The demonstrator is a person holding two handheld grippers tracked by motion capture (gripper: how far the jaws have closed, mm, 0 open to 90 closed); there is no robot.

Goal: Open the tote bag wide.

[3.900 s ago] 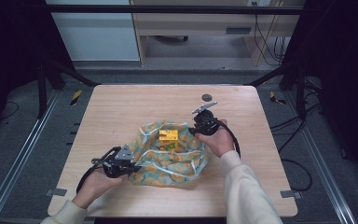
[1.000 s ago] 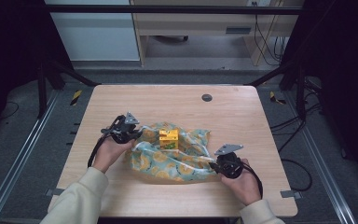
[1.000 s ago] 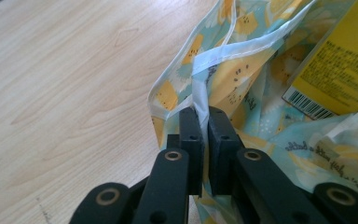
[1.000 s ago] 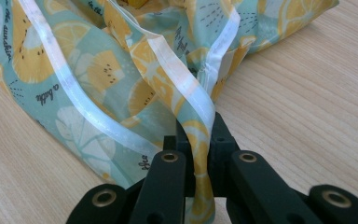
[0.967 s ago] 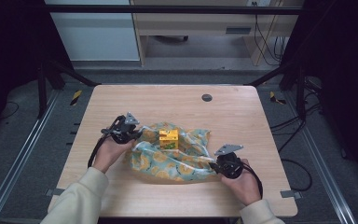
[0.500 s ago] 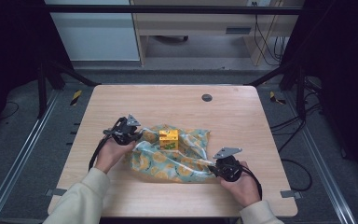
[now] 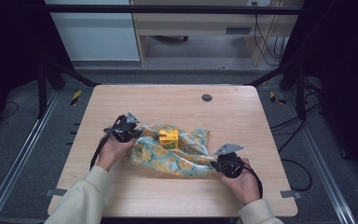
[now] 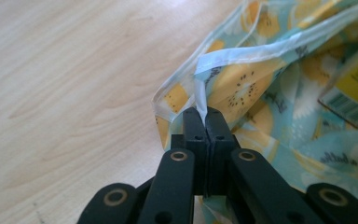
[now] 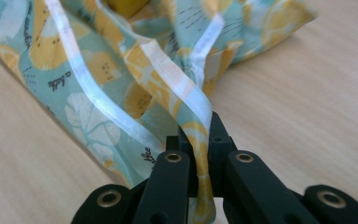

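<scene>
Left gripper [image 8: 204,122]: clamped on cloth [image 7: 177,156] hem at far-left corner.
Right gripper [image 9: 200,128]: pinching near-right corner, hem between pressed jaws.
Cloth: mid-table, stretched diagonally between the 2 grippers.
Yellow box [image 7: 168,137]: sits on cloth, nearer left gripper.
Likely next: fold corners inward over box, along that diagonal.
</scene>
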